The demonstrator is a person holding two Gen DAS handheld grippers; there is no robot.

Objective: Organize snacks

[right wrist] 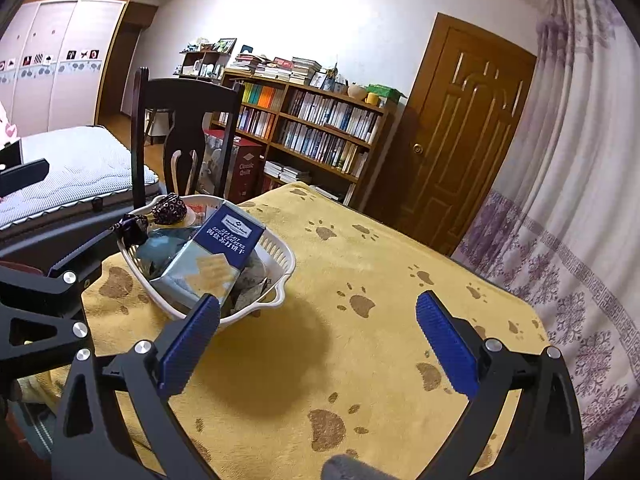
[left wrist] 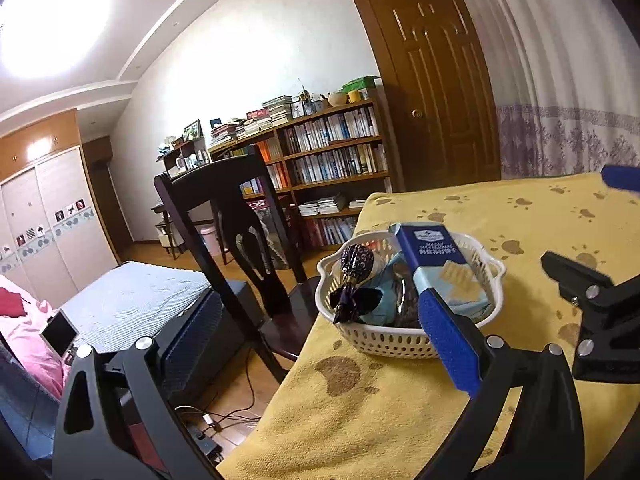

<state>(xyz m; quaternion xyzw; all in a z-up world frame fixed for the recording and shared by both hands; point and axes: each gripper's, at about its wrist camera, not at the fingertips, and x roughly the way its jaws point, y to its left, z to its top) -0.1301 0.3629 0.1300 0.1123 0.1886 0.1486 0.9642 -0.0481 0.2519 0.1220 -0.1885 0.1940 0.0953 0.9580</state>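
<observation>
The counter [right wrist: 400, 280] is covered by a yellow cloth [right wrist: 380, 360] printed with brown paw prints. A white perforated basket [right wrist: 276, 276] stands directly on the cloth near the counter's corner beside the dark chair [right wrist: 188, 120].

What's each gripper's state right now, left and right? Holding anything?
Left gripper: open, jaws spread wide, holding nothing.
Right gripper: open, holding nothing, above the yellow blanket next to the white basket.
</observation>
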